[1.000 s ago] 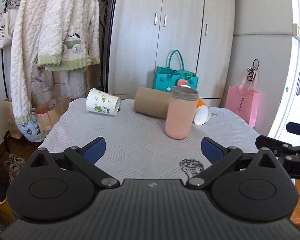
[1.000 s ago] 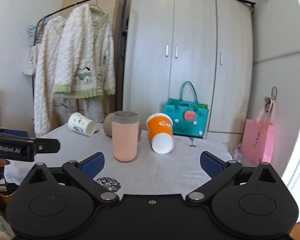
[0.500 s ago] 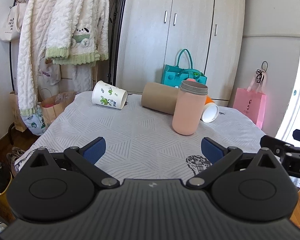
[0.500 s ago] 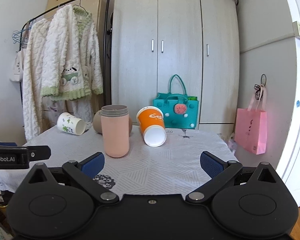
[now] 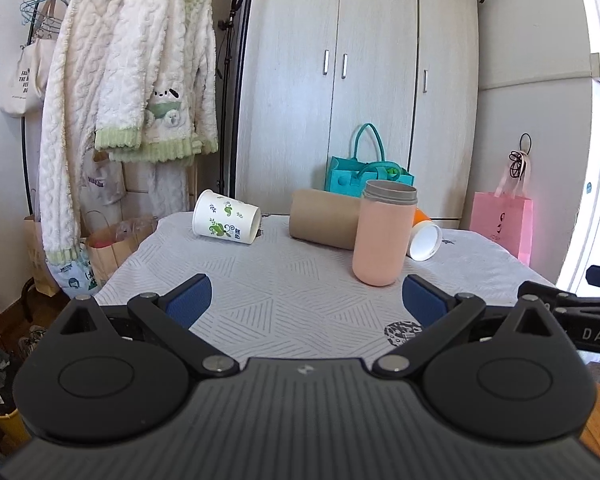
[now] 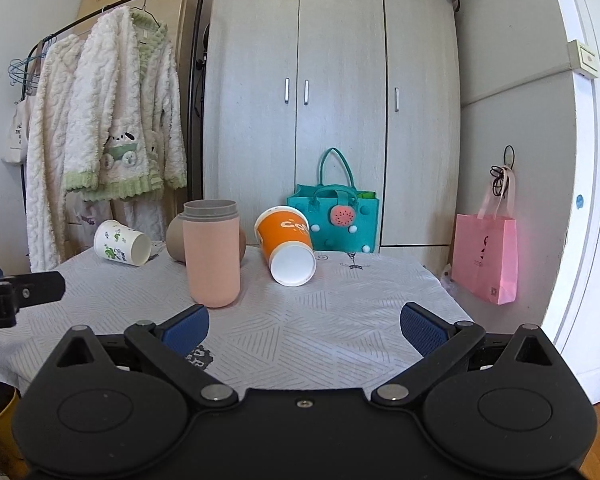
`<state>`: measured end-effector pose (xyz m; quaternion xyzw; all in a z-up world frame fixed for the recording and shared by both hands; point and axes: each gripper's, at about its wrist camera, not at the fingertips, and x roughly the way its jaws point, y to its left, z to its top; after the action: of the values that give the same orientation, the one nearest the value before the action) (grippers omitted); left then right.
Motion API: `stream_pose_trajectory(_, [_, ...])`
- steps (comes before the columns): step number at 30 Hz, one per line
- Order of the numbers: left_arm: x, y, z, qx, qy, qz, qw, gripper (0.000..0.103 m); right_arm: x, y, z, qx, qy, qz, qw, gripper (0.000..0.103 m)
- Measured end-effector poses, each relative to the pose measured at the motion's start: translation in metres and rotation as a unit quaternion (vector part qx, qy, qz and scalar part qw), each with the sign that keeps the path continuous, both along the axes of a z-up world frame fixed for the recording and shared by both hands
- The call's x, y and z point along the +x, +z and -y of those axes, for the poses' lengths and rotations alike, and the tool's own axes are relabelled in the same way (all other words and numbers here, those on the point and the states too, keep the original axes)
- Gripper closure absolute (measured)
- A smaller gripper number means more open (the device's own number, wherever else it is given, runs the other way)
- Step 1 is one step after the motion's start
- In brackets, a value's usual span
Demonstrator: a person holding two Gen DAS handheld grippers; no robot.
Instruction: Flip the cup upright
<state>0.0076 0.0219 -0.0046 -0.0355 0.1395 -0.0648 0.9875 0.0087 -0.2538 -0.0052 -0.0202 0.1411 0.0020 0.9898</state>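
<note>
Pink and upright, a lidless tumbler (image 6: 211, 254) stood near the middle of the table (image 6: 340, 312), which was covered by a white cloth printed with grey line patterns. Orange paper cup (image 6: 287, 244): on its side just right of the tumbler, white open mouth tipped toward the near edge; from the left wrist view only a sliver of it (image 5: 423, 236) showed past the tumbler. Brown cardboard tube (image 5: 325, 219): on its side behind the tumbler, toward the far edge, partly hidden by it. White cup with green leaf print (image 5: 225, 222): on its side near the far left corner, mouth turned rightward, well apart from the others.

Left gripper (image 5: 307, 298): blue-padded fingers spread wide, grasping nothing, poised over the near edge, with the tumbler ahead of its right finger. Right gripper (image 6: 305, 326): likewise spread wide and unloaded, above the near edge, the orange cup ahead between its fingers with bare cloth between.

Beyond the far edge: a teal felt bag (image 6: 334, 220) at the foot of a pale wardrobe (image 6: 332, 100), a pink paper bag (image 6: 485, 258) to the right, and fleecy white robes (image 6: 100, 152) on a rack at left.
</note>
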Motion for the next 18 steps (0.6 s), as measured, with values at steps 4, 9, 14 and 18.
stream_pose_trajectory(4, [0.0, -0.003, -0.002, -0.005, 0.003, 0.002, 1.0, 0.0, -0.002, -0.003, -0.004, -0.015, -0.007, 0.007, 1.0, 0.0])
stream_pose_trajectory(9, [-0.004, -0.005, 0.0, 0.006, 0.008, 0.005, 0.9999, 0.0, -0.005, -0.003, -0.005, -0.014, -0.005, 0.01, 1.0, 0.0])
stream_pose_trajectory(14, [-0.008, -0.002, 0.001, 0.01, 0.009, 0.013, 0.9998, 0.0, -0.011, 0.002, -0.002, 0.009, -0.013, 0.02, 1.0, 0.0])
stream_pose_trajectory(18, [-0.011, 0.001, 0.006, 0.026, 0.017, 0.007, 0.9995, 0.0, -0.013, 0.003, 0.002, 0.01, -0.016, 0.028, 0.999, 0.0])
